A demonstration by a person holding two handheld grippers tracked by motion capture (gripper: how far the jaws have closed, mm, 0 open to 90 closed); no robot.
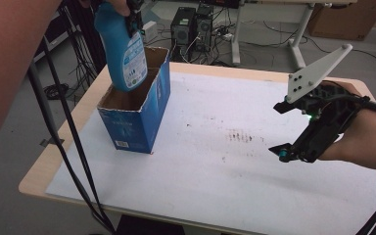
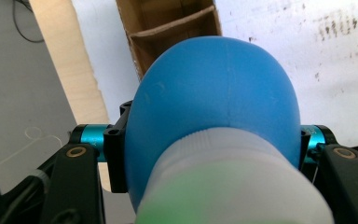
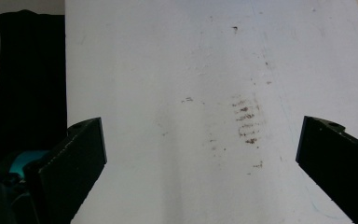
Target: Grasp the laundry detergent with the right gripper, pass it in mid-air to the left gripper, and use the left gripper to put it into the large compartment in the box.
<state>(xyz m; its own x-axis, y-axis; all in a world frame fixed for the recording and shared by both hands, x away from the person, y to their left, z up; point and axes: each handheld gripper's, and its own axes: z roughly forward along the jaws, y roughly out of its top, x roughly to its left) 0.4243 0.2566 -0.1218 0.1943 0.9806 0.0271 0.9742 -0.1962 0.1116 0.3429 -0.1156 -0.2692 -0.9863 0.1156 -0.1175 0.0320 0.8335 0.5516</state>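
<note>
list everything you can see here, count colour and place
bottle: 1, blue with a white cap and a label, held above the box's open top at the table's far left
box: 1, blue cardboard, brown inside, top torn open, upright at the table's far left
sheet: 1, white with brown smudges near its middle, covers most of the table
table: 1, light wood, bare at the edges
computer towers: 2, black, on the floor beyond the table, with cables
left hand-held gripper: 1, black and teal, shut on the bottle near its cap
right hand-held gripper: 1, black with a grey plate, open, over the table's right side
hand: 1, holds the right hand-held gripper
</note>
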